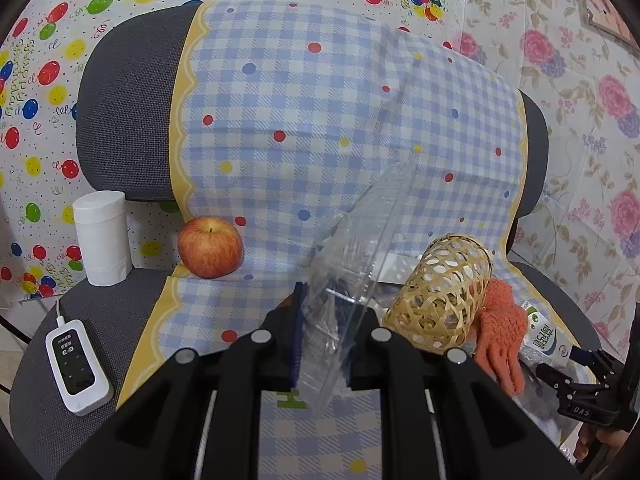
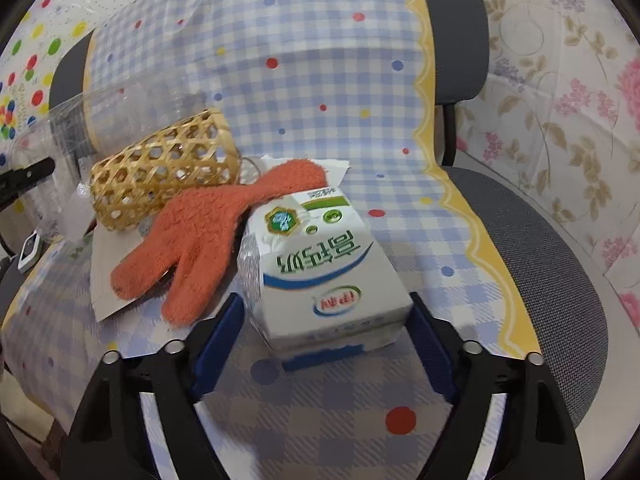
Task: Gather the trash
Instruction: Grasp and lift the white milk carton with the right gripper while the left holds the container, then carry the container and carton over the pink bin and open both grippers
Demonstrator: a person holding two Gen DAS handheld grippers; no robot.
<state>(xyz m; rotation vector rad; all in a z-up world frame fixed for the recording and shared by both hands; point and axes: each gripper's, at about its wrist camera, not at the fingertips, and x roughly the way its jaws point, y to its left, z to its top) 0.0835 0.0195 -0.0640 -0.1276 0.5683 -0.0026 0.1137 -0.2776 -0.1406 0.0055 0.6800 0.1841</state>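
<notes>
My left gripper (image 1: 324,320) is shut on a clear plastic container (image 1: 360,248) and holds it tilted above the checked cloth (image 1: 280,120) on the chair seat. My right gripper (image 2: 326,316) is open, its blue pads on either side of a white milk carton (image 2: 320,272) that lies on the cloth; the carton also shows in the left wrist view (image 1: 546,338). The clear container shows at the left of the right wrist view (image 2: 60,140). An orange glove (image 2: 200,236) lies beside the carton, partly on a sheet of white paper (image 2: 108,256).
A woven bamboo basket (image 1: 440,292) lies on its side next to the glove (image 1: 500,328). An apple (image 1: 210,252), a toilet roll (image 1: 102,238) and a white remote on a cord (image 1: 76,368) sit at the left of the seat. The chair back stands behind.
</notes>
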